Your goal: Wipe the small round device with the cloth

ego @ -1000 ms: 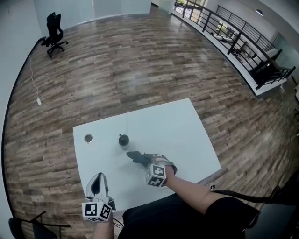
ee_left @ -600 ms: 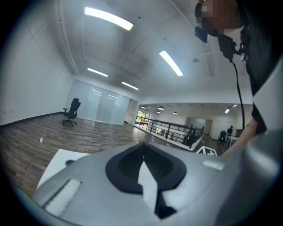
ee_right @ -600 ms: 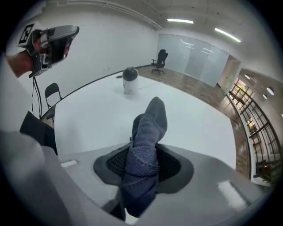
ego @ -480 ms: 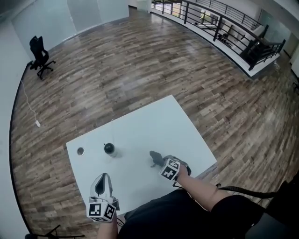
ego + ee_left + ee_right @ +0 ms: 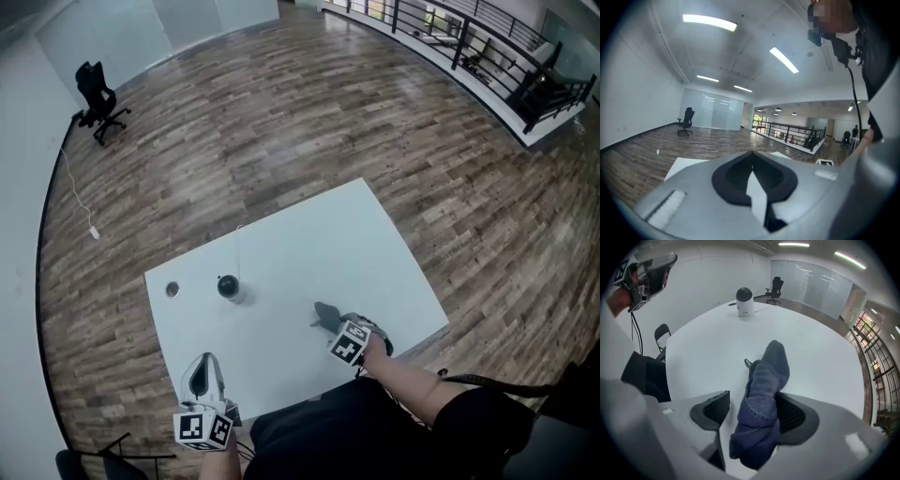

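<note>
Right gripper view: right hand-held gripper just opened wide, dark blue towelling cloth loose between jaws, well apart from small round black-topped device; wiping seemingly done.

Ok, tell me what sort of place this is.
Probably an open-plan office floor, mostly bare: wood-plank floor, an office chair, black railing along one edge, strip lights overhead.
</note>
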A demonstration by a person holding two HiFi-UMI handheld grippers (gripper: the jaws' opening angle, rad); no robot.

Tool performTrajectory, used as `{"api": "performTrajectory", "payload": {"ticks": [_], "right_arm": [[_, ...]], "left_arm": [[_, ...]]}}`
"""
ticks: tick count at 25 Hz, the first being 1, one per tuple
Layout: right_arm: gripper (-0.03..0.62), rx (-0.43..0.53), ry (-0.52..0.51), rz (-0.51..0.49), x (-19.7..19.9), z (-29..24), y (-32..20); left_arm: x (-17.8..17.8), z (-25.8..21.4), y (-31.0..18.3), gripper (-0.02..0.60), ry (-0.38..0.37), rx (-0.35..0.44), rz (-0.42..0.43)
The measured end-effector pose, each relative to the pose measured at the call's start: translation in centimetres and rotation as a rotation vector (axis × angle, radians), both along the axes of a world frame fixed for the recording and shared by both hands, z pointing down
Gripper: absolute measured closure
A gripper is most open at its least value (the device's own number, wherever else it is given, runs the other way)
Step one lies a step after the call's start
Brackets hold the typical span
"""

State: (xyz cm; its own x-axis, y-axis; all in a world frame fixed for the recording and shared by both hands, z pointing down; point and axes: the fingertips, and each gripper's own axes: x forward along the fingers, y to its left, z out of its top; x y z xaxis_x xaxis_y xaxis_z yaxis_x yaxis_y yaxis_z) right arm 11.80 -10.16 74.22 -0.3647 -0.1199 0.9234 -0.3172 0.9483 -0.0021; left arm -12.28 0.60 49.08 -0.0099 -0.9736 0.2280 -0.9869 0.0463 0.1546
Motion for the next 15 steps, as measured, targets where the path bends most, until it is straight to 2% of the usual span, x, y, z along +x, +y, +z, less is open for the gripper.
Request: {"api": "performTrajectory", "payload": {"ticks": [2, 5, 8, 9, 10, 11, 13, 15], "right_arm": [[0.278, 0.034, -0.043, 0.018, -0.3, -1.6, -0.2], [0.278, 0.144, -0.149, 0.070, -0.9, -5.6, -1.7], [0.281, 0.175, -0.428, 0.181, -2.8, -11.0, -2.2], [0.351, 0.148, -0.527, 0.231, -3.7, -11.9, -1.9], [0.500, 0.108, -0.599, 0.282, -4.7, -12.1, -1.5], [0.592, 0.070, -0.642, 0.325, -5.4, -11.7, -1.1], [0.592, 0.039, -0.668, 0.386, -6.2, -10.4, -0.8], [0.592, 0.060, -0.670, 0.435, -6.0, -9.7, -1.0]], "left_arm": [[-0.2, 0.3, 0.4, 0.578, 0.002, -0.006, -0.008], [-0.1, 0.5, -0.4, 0.578, 0.006, -0.004, 0.019], [-0.1, -0.2, -1.2, 0.578, 0.021, 0.016, 0.050], [-0.4, -0.7, -1.3, 0.578, 0.024, 0.028, 0.062], [-0.6, -1.0, -1.4, 0.578, 0.022, 0.038, 0.078], [-0.8, -1.3, -1.5, 0.578, 0.017, 0.048, 0.099], [-0.8, -1.4, -1.8, 0.578, 0.007, 0.066, 0.143], [-0.6, -1.4, -2.0, 0.578, -0.001, 0.075, 0.179]]}}
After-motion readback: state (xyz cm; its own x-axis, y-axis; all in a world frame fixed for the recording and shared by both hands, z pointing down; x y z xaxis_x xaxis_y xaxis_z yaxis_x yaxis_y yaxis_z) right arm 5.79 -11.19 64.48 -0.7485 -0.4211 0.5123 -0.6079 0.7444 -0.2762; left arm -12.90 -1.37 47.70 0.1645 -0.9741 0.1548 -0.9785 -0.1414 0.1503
